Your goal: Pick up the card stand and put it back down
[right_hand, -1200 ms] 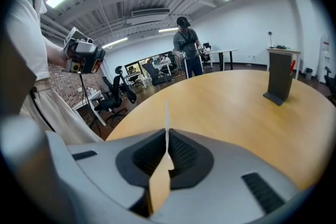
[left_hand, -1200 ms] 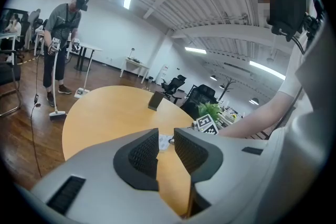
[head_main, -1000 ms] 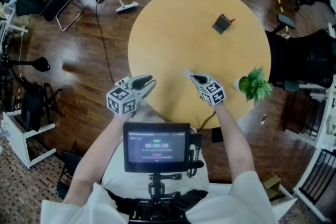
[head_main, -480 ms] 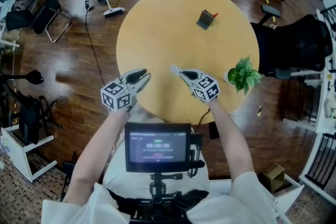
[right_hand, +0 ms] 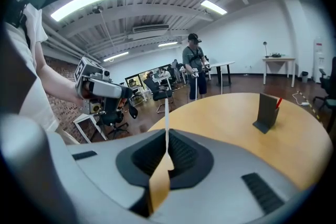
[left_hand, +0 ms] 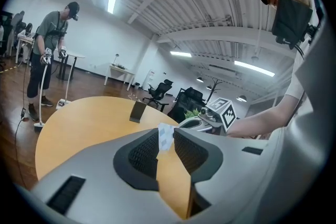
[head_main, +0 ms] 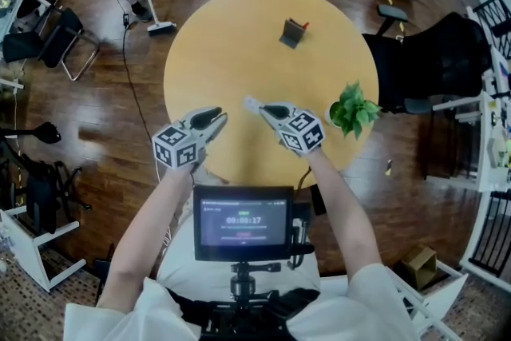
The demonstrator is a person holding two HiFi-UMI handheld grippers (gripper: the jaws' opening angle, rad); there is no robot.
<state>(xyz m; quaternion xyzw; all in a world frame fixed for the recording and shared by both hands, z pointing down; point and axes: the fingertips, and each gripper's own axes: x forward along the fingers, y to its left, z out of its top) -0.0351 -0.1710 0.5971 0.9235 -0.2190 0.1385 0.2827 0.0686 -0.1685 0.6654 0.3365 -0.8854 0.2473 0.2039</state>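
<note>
Card stand [head_main: 292, 33], dark, upright, red piece at one edge

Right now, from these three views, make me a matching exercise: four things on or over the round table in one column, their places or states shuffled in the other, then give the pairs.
Things:
1. card stand
2. potted plant
3. white card
4. left gripper

Places or states:
A. pinched edge-on in the shut right gripper
B. jaws apart, nothing in them, over the table at its near-left edge
C. upright on the far part of the table, untouched
D. at the table's right edge

Pairs: 1-C, 2-D, 3-A, 4-B.
</note>
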